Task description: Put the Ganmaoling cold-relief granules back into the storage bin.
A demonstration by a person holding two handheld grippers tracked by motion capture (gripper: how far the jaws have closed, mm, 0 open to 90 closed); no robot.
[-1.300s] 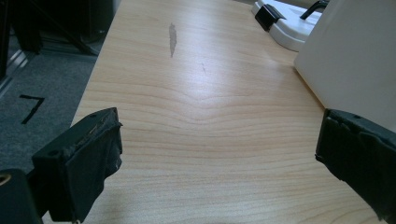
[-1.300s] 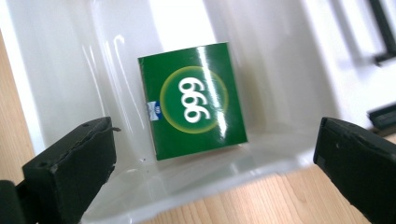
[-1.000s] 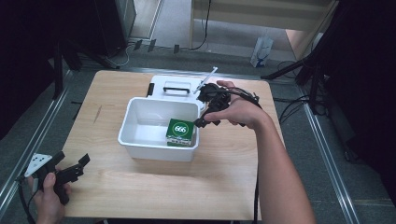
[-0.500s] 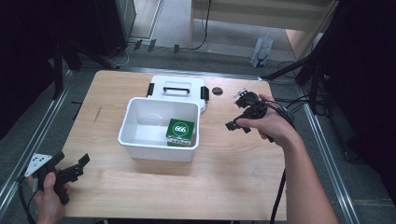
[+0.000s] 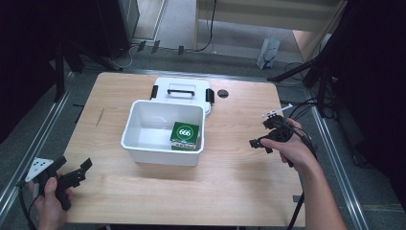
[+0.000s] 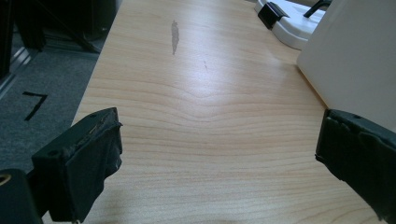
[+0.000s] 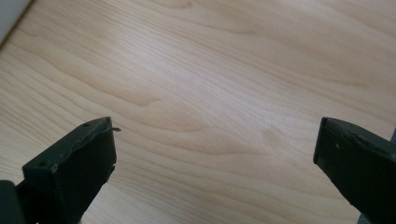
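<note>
A white bin (image 5: 139,140) stands on the wooden table (image 5: 230,182), with a green box marked 666 (image 5: 185,134) lying inside at its right end. Behind the bin lies its white lid (image 5: 182,88) with black clips and a black handle. My right gripper (image 5: 261,135) hovers open over the table's right side, well clear of the bin, nothing between its jaws (image 7: 215,154). At the front left corner my left gripper (image 5: 81,171) is held open and empty (image 6: 219,154); in the left gripper view the bin's wall (image 6: 359,60) and the lid (image 6: 289,28) lie ahead to the right.
A small black round spot (image 5: 222,93) marks the table beside the lid. A grey smear (image 6: 174,35) shows on the wood ahead of the left gripper. Metal rails run along both table sides, and dark stands and cables stand on the floor beyond.
My right gripper has drawn back from over the bin's far right corner to the table's right side, coming toward the front. The left gripper has stayed put.
</note>
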